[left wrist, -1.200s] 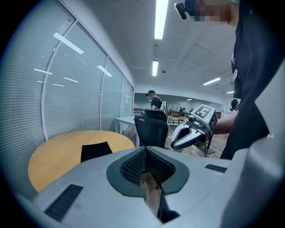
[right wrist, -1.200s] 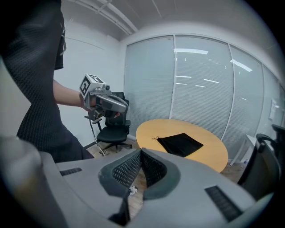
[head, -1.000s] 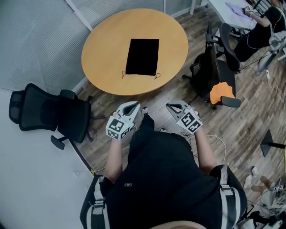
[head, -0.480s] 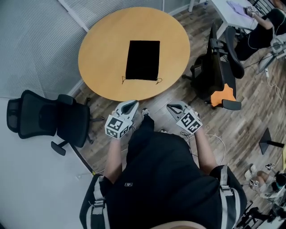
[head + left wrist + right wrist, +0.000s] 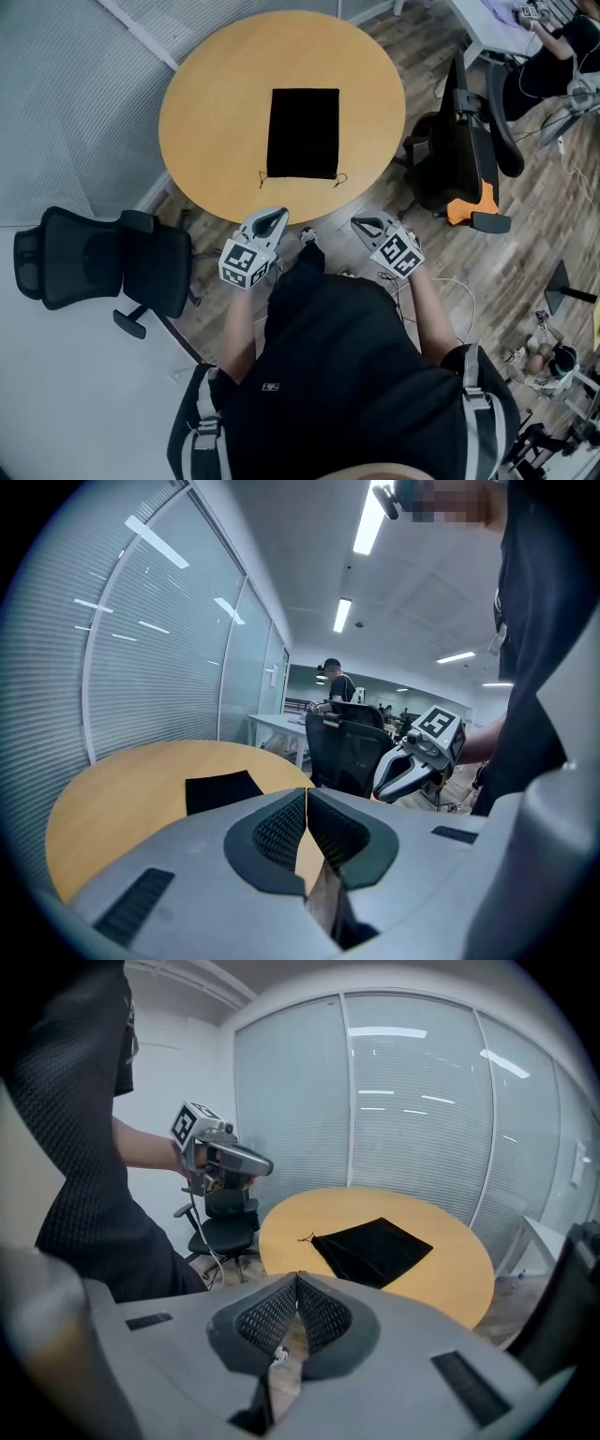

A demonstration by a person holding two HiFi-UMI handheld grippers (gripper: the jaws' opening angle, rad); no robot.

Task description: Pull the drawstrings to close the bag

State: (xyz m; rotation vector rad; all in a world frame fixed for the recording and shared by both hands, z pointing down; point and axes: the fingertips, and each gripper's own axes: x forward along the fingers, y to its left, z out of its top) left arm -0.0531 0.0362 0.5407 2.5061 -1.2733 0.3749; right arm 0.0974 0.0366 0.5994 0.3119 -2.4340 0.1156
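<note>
**Bag ahead of both grippers, mouth turned toward the person**
The black bag (image 5: 303, 133) lay flat on the round table (image 5: 206, 112), its long axis running near to far, with the drawstrings (image 5: 262, 177) at its near corners. The left gripper (image 5: 274, 218) and right gripper (image 5: 362, 223) hung off the table's near edge, both clenched and empty, each about in line with its own side's cord.

You see a plain black rectangular cloth bag (image 5: 303, 133) against the round honey-tan wooden table (image 5: 206, 112). Your left gripper (image 5: 279, 215) and right gripper (image 5: 357, 222) are light grey, with black-and-white square-patterned cubes and dark mesh-textured fingers (image 5: 277, 832).
</note>
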